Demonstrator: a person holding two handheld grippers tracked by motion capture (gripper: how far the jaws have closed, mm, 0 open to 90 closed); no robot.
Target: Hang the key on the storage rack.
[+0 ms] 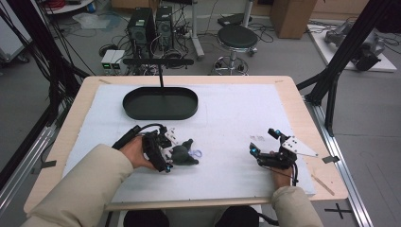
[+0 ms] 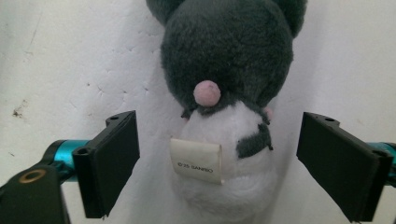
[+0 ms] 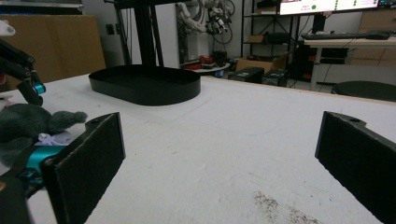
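Observation:
A dark grey plush toy (image 1: pixel 183 154) with a white belly and a pink tail lies on the white mat, left of centre near the front. In the left gripper view the toy (image 2: pixel 229 70) lies between the jaws, its sewn label facing the camera. My left gripper (image 1: pixel 171 150) (image 2: pixel 229 163) straddles the white belly, and a gap shows between each pad and the plush. My right gripper (image 1: pixel 264 142) (image 3: pixel 219 172) rests low over the mat at the right, open with nothing between its jaws. From there the toy (image 3: pixel 28 123) shows at the far left.
A black oval tray (image 1: pixel 142 115) (image 3: pixel 144 88) sits at the back left of the white mat (image 1: pixel 227 118). A thin black post rises just behind it. Beyond the table stand a stool (image 1: pixel 236 38) and computer towers (image 1: pixel 150 26).

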